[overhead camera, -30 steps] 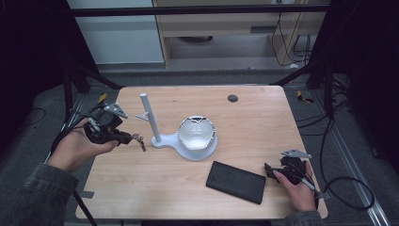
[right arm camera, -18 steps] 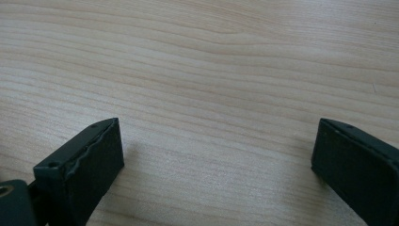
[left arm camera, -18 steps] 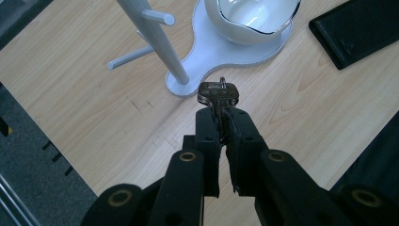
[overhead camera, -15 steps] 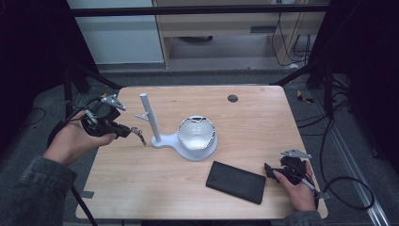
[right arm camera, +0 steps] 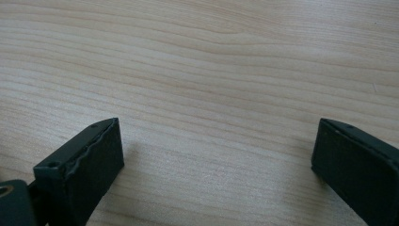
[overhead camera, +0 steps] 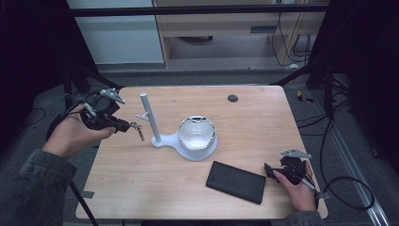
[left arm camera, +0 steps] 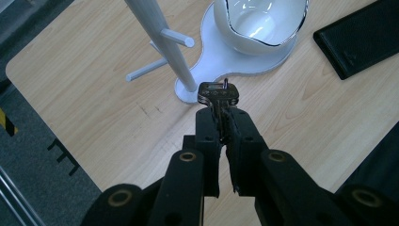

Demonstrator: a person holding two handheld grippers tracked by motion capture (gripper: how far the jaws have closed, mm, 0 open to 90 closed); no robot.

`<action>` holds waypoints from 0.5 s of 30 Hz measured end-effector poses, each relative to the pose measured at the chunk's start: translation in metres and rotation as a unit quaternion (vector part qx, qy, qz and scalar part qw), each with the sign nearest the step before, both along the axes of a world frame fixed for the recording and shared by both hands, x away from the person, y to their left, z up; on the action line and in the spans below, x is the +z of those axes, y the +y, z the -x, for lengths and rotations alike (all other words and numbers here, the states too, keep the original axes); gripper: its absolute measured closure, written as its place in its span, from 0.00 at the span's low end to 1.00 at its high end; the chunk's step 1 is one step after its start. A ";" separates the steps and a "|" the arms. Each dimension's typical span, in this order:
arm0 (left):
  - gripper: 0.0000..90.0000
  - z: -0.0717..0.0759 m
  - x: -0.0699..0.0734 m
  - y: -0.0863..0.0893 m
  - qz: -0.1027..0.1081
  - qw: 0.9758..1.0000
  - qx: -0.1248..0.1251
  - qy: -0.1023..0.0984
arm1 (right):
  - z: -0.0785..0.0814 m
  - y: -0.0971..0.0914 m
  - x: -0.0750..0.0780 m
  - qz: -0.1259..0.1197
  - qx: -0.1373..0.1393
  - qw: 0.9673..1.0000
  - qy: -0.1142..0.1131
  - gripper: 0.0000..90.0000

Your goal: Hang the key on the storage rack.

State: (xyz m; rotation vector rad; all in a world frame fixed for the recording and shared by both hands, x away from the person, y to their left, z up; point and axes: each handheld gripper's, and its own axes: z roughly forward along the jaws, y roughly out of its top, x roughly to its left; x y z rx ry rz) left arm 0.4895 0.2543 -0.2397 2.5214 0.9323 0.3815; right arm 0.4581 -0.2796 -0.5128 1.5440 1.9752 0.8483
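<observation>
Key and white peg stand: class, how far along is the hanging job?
Done: the left gripper has the key clamped and lifted. In hand: key held near the white peg stand. Left: hook it on a peg. The right gripper rests open beside the black case.

Metal key [left arm camera: 218, 92], glossy white bowl [left arm camera: 260, 21], matt wooden table [overhead camera: 263, 122].

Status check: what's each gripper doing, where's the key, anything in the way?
Left gripper shut on key, off the table short of white peg stand. Right gripper open, empty. Path clear.
</observation>
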 end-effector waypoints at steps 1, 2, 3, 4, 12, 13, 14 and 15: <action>0.93 -0.001 0.001 0.000 -0.001 1.000 -0.001 0.000 | 0.000 0.000 0.000 0.000 0.000 1.000 0.000 0.03; 0.93 -0.001 0.002 0.000 -0.003 1.000 -0.002 0.001 | 0.000 0.000 0.000 0.000 0.000 1.000 0.000 0.03; 0.93 -0.002 0.002 -0.001 -0.003 1.000 -0.002 0.000 | 0.000 0.000 0.000 0.000 0.000 1.000 0.000 0.03; 0.93 -0.002 0.003 -0.001 -0.003 1.000 -0.002 0.000 | 0.000 0.000 0.000 0.000 0.000 1.000 0.000 0.03; 0.93 -0.007 0.005 -0.003 0.003 1.000 0.004 -0.002 | 0.000 0.000 0.000 0.000 0.000 1.000 0.000 0.03; 0.93 -0.008 0.006 -0.003 -0.002 1.000 0.001 -0.001 | 0.000 0.000 0.000 0.000 0.000 1.000 0.000 0.03; 0.93 -0.009 0.006 -0.004 0.000 1.000 0.003 -0.001 | 0.000 0.000 0.000 0.000 0.000 1.000 0.000 0.03; 0.93 -0.010 0.006 -0.004 -0.003 1.000 0.001 0.000 | 0.000 0.000 0.000 0.000 0.000 1.000 0.000 0.03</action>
